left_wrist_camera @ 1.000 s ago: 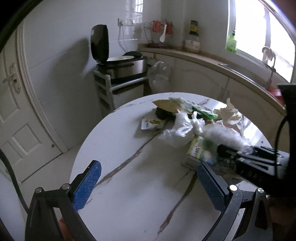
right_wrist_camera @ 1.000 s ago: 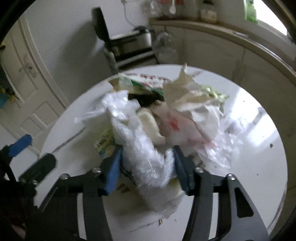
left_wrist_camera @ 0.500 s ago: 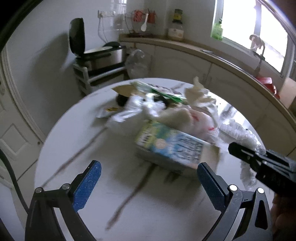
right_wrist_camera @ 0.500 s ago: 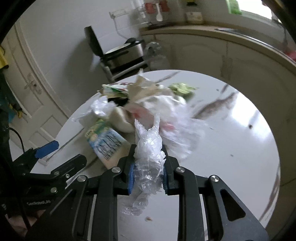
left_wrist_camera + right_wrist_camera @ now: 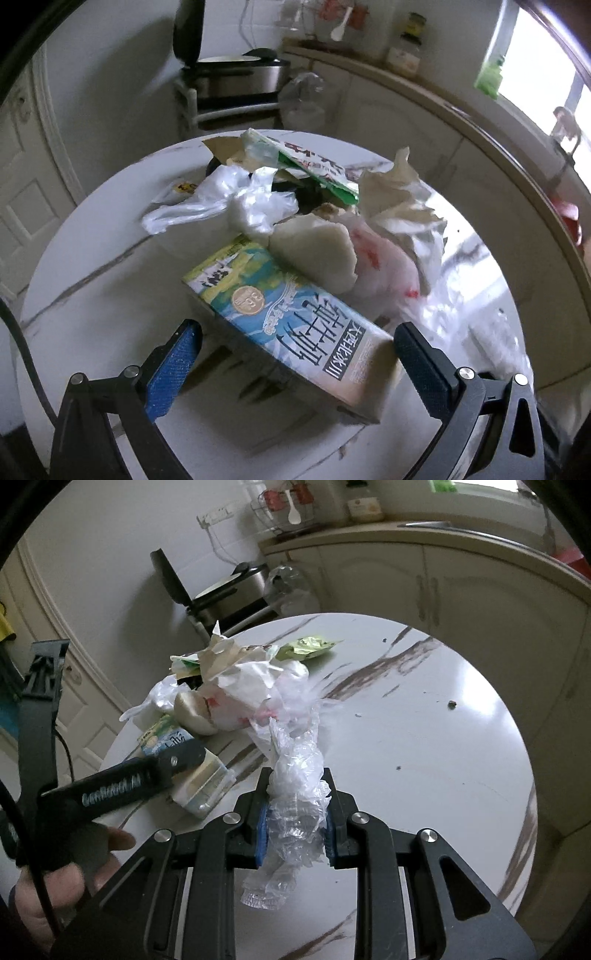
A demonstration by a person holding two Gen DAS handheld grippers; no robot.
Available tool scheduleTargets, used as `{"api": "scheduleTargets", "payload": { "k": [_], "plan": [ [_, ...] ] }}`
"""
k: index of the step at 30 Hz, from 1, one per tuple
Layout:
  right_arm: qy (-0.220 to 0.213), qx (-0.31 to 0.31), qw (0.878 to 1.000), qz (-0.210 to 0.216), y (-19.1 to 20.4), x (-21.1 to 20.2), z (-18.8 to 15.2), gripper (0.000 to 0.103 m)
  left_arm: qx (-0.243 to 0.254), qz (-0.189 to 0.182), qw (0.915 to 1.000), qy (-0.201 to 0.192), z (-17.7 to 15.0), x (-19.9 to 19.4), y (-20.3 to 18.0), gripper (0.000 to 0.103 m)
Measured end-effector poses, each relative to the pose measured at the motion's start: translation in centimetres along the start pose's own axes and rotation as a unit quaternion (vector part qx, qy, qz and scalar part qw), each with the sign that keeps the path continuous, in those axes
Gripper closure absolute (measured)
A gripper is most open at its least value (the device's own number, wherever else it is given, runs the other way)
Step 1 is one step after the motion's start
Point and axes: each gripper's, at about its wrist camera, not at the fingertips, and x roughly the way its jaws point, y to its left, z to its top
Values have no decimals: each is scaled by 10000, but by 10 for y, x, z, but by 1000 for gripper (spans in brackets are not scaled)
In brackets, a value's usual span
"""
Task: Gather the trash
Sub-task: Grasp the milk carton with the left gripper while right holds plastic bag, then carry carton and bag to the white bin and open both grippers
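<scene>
A heap of trash lies on the round white marble table (image 5: 96, 317): a blue and green milk carton (image 5: 291, 325), crumpled plastic bags (image 5: 236, 203), a pale bun (image 5: 314, 251), brown paper (image 5: 399, 195) and a green wrapper (image 5: 306, 646). My left gripper (image 5: 295, 354) stands open, its fingers on either side of the carton's near end, apart from it. My right gripper (image 5: 295, 812) is shut on a crumpled clear plastic bag (image 5: 295, 786), held above the table. In the right wrist view the left gripper (image 5: 122, 779) reaches over the carton (image 5: 173, 742).
A rice cooker (image 5: 236, 74) with its lid up sits on a rack behind the table. Cream cabinets and a countertop (image 5: 424, 96) curve round the far side, below a window. A white door (image 5: 29, 199) is at left. A hand (image 5: 48, 890) grips the left tool.
My right gripper closed on the clear plastic bag and pulled it back from the heap. My left gripper swung toward the milk carton, which now lies between its open fingers.
</scene>
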Motion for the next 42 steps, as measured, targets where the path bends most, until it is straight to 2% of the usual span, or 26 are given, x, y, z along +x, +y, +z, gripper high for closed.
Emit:
{"api": "scheduleTargets", "payload": {
  "k": [10,13,14,18,23,25,28,30,32,33,34,39,42],
  "plan": [
    [-3,85,9999,121,-9,4,-2,81,-52,157,9998,145,8,16,-6,1],
    [21,88,9999,121,-8,6,-2,81,-78,-64,9999,110,4,25,0,1],
    [26,87,9999,118,-7,6,-2,81,-132,-226,9995,156,4,27,6,5],
    [20,56,9999,139,-6,7,-2,81,86,-488,9985,219,2,22,24,19],
    [66,20,9998,171,2,12,-5,81,407,-642,9966,305,-2,12,39,39],
    [76,7,9998,170,4,12,-6,81,624,-604,9956,339,-4,9,40,37],
    [79,-9,9999,136,6,10,-6,81,747,-243,9965,290,1,8,35,24],
    [73,13,9999,107,6,9,-6,81,829,-261,9958,292,0,12,29,28],
    [77,26,9999,65,7,9,-7,81,971,-320,9945,228,-3,13,24,42],
    [80,25,10000,51,7,8,-7,81,1022,-366,9939,207,-5,11,24,45],
    [72,22,10000,27,8,7,-7,81,1046,-420,9934,217,-6,11,24,60],
    [-3,55,10000,5,9,-1,-7,81,1158,-680,9907,231,-17,-1,36,60],
    [-37,52,10000,5,10,-6,-10,81,1197,-685,9904,131,-23,-19,49,60]
  ]
}}
